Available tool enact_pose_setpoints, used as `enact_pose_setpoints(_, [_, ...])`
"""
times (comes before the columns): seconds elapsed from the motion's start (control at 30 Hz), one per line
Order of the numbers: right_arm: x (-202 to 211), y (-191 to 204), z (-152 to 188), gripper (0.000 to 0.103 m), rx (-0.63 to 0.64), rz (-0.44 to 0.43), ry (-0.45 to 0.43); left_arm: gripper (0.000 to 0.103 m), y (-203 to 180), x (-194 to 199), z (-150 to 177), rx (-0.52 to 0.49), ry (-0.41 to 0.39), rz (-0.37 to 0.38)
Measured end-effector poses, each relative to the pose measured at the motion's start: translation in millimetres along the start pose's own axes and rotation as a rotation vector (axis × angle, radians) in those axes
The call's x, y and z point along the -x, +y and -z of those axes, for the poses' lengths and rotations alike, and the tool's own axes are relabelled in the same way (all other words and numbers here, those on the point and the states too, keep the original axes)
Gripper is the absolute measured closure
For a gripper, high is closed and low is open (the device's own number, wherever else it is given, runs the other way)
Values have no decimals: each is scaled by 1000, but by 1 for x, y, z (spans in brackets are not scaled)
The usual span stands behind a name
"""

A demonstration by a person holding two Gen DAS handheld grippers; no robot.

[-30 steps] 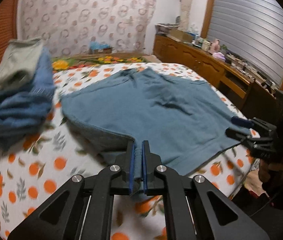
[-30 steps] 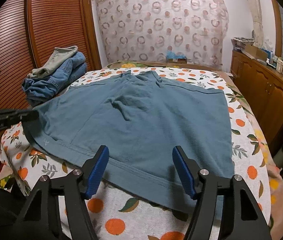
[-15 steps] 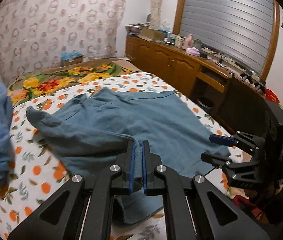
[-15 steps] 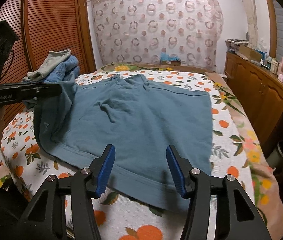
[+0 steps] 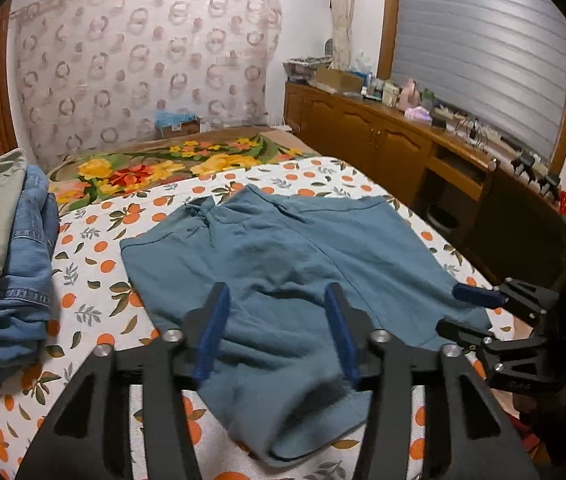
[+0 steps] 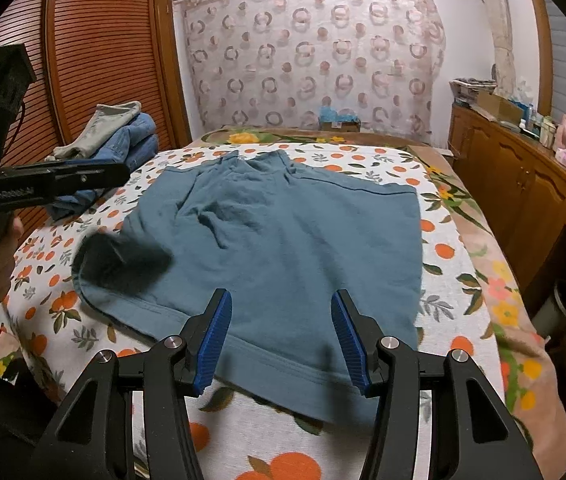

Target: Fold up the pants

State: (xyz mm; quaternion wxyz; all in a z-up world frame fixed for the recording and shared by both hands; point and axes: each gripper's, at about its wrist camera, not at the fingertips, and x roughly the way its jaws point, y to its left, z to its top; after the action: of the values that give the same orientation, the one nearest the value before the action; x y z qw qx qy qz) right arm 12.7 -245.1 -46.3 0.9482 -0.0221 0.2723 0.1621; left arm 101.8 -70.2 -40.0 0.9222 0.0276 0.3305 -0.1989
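Observation:
Teal-blue pants [image 5: 283,248] [image 6: 283,232] lie spread on the bed, waistband at the far end. The left leg is folded over toward the right one, and its hem end [image 6: 123,256] is blurred as it drops. My left gripper [image 5: 277,300] [image 6: 119,174] hovers over that fold. Its jaws are opening, the cloth lies loose below them, and the pads do not press on it. My right gripper [image 6: 282,304] [image 5: 453,310] stands open just above the near hem of the right leg, with nothing pinched between its fingers.
A pile of folded jeans with a khaki garment on top [image 5: 11,260] [image 6: 123,136] sits on the bed's left side. The bed sheet [image 5: 95,280] has an orange-fruit print. A wooden cabinet [image 6: 523,184] runs along the right, and louvred wardrobe doors [image 6: 95,60] stand on the left.
My left gripper carried the left leg across to the right, then opened and let it go; the cloth is falling onto the pants. My right gripper's jaws narrowed slightly.

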Motion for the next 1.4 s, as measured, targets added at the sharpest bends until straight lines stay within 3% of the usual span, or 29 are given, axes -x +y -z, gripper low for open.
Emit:
enact_pose_setpoints(0.07, [-2,1,-2,49,3,-8,0,24,6,5,2,12,-20,-20])
enact_pose_setpoints(0.17, [-5,4,-4,50,7,-22,-1,24,16,11,6,33,-33,-23])
enact_pose_setpoints(0.27, [-9,9,-8,56,11,-45,1,24,23,12,13,27,-31,-75])
enact_pose_setpoints(0.53, [-29,33,-19,69,46,-128,11,24,42,1,42,56,44,-105])
enact_pose_setpoints(0.8, [-51,43,-21,70,68,-183,48,24,46,-14,75,87,137,-97])
enact_pose_setpoints(1.37, [-82,54,-22,70,67,-205,149,24,54,-12,87,100,137,-104])
enact_pose_setpoints(1.4, [-82,54,-22,75,68,-206,149,24,54,-12,87,101,137,-104])
